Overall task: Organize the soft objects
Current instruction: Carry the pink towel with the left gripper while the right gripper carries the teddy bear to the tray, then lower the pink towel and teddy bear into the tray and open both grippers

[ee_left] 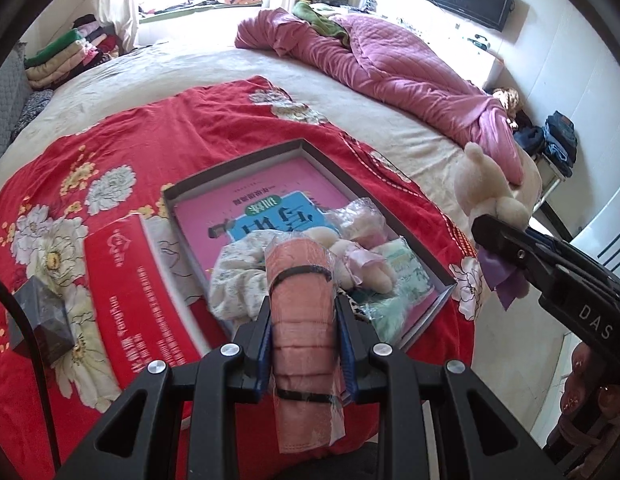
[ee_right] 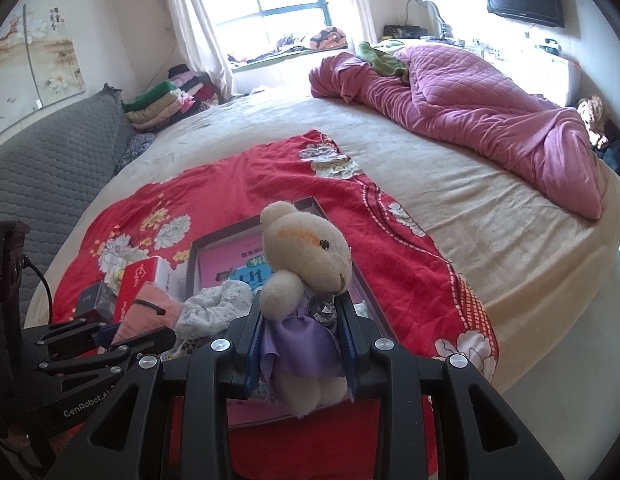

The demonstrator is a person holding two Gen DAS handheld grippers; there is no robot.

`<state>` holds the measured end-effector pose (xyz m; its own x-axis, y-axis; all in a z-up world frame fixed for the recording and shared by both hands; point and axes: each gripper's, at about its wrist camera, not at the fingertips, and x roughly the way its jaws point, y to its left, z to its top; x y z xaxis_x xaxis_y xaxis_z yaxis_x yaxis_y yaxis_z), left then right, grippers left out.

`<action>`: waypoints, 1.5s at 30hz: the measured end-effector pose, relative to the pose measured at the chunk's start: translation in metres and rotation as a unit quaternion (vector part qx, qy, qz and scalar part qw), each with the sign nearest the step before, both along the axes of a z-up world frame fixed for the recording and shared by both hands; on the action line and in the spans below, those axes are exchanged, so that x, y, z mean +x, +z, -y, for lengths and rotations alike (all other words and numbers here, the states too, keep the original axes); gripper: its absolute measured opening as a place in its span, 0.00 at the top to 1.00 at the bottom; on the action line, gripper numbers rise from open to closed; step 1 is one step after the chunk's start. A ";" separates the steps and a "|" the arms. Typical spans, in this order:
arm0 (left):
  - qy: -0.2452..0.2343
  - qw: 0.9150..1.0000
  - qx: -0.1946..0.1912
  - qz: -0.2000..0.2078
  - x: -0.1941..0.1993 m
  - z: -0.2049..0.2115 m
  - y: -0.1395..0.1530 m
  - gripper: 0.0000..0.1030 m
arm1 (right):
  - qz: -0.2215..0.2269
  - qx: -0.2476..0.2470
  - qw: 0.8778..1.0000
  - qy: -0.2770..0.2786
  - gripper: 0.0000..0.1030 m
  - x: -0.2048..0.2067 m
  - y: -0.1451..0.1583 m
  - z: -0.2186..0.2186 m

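My left gripper (ee_left: 303, 308) is shut on a pink rolled cloth (ee_left: 303, 320) in clear wrap with black bands, held over the near edge of a shallow grey box (ee_left: 237, 160). The box lies on a red flowered cloth (ee_left: 149, 132) and holds a pink book (ee_left: 245, 208), a white floral scrunchie (ee_left: 239, 280), a small plush (ee_left: 362, 264) and other soft pieces. My right gripper (ee_right: 301, 312) is shut on a cream teddy bear (ee_right: 305, 256) in a purple dress, above the same box (ee_right: 213, 240). The bear (ee_left: 486, 184) and right gripper (ee_left: 506, 240) show at the right of the left wrist view.
A red carton (ee_left: 125, 276) and a dark small box (ee_left: 45, 324) lie left of the grey box. A rumpled pink quilt (ee_right: 490, 108) covers the far right of the bed. Folded clothes (ee_right: 169, 100) are stacked by the window, and a grey padded headboard (ee_right: 49, 172) runs along the left.
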<state>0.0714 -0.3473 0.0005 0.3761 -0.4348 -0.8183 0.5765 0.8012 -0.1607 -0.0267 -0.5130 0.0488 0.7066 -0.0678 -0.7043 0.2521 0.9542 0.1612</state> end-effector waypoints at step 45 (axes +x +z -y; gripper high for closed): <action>0.003 0.998 0.024 -0.058 0.045 0.045 -0.063 0.72 | -0.081 -0.003 0.996 0.030 0.65 0.073 -0.093 0.014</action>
<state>0.1165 -0.3926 -0.0622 0.2806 -0.3927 -0.8758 0.5514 0.8128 -0.1878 0.0467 -0.5271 -0.0438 0.5862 -0.0339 -0.8095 0.2175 0.9690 0.1169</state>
